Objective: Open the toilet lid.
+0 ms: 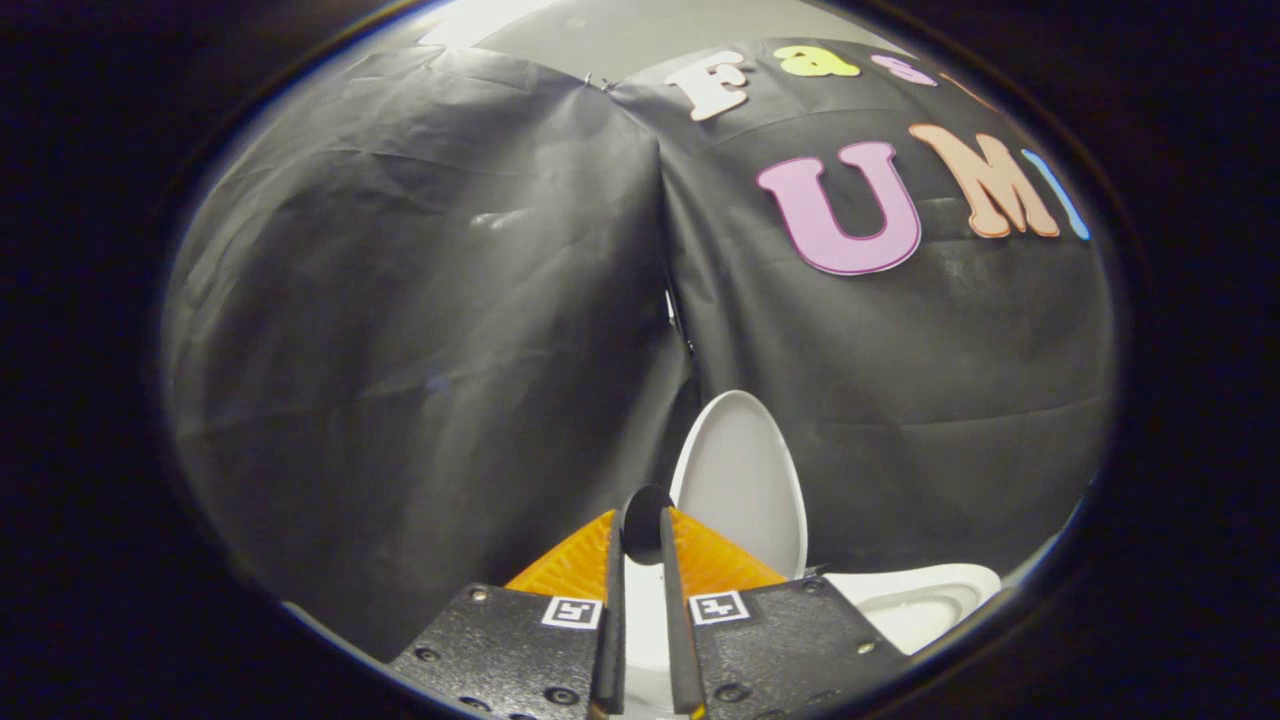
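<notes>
1. Two fingers of the hand-held gripper [643,540] sit nearly together, apparently gripping nothing.
2. Toilet lid [745,480] stands raised just beyond them, above the bowl [920,600].
3. Opening looks finished; next, withdraw.

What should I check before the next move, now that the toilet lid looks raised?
1. Toilet lid upright against the booth wall: ok.
2. Toilet bowl rim uncovered: ok.
3. Tool fingers nearly together with a narrow gap: ok.
4. Fingers off the lid: cannot tell; their tips overlap its lower edge.
5. Lid stable enough to stay up alone: cannot tell.
</notes>
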{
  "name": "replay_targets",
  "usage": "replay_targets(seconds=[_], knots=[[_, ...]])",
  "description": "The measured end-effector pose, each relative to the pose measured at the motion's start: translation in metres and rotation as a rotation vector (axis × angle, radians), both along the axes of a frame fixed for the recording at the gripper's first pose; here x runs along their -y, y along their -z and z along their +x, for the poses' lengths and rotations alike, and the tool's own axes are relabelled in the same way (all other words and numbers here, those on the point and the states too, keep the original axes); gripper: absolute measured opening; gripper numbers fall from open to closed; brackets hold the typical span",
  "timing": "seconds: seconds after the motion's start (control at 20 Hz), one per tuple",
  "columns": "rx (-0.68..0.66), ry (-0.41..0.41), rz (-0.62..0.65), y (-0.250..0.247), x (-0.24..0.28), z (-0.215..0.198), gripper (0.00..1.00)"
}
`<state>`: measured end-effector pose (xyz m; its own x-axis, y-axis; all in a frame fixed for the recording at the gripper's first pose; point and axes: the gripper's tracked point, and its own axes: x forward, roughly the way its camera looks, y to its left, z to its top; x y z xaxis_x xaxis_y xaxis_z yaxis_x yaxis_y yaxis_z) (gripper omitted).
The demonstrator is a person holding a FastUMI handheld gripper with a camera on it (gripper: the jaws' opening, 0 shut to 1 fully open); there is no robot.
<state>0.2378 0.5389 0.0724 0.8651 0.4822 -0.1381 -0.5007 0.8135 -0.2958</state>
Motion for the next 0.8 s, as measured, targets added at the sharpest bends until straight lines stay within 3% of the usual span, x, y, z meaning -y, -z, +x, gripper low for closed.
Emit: replay_targets(seconds=[0.3,0.55,0.8], knots=[[-0.025,-0.016,-0.02,0.007,-0.004,-0.001,0.23],[-0.06,0.047,-0.076,0.02,0.002,0.006,0.27],[-0.046,0.023,-0.047,0.015,0.002,-0.004,0.4]])
